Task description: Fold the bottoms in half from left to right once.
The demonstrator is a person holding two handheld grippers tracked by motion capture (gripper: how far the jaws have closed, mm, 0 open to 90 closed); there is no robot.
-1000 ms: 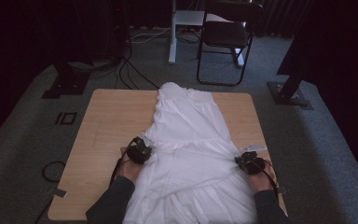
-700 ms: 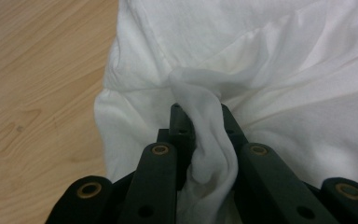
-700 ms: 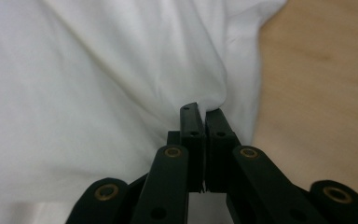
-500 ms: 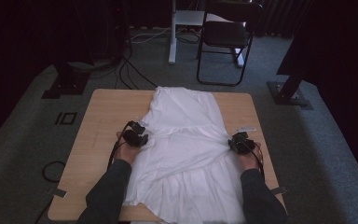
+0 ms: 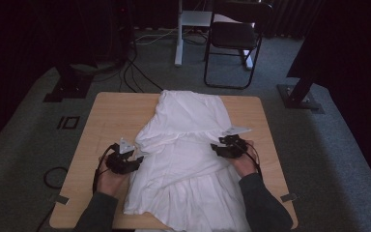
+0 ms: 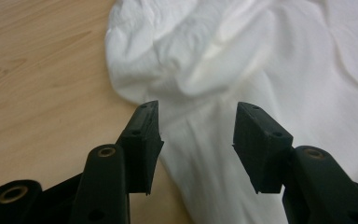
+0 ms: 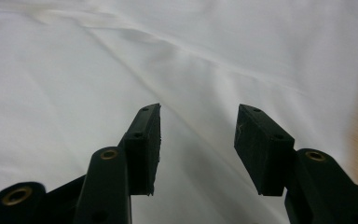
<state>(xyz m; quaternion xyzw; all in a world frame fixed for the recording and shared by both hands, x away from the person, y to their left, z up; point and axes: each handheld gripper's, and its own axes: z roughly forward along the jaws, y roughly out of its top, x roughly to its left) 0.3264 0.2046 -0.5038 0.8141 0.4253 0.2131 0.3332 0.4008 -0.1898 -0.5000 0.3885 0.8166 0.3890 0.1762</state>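
Both grippers, left gripper [image 5: 134,159] and right gripper [image 5: 219,147], have moved forward, jaws just opened and released; regrip the white garment [image 5: 188,145] edges squarely, flat to the tabletop [image 5: 111,111].

High view: fixed above, facing forward and down on the light wooden surface [image 5: 101,125]. Gripper views: close, low, apparently above the crumpled white cloth garment [image 5: 188,145], which all views share.

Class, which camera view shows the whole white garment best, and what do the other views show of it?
The high view: the white garment lies spread along the wooden table, its outline visible. The left gripper view shows a rumpled edge beside bare wood; the right gripper view shows plain creased cloth.
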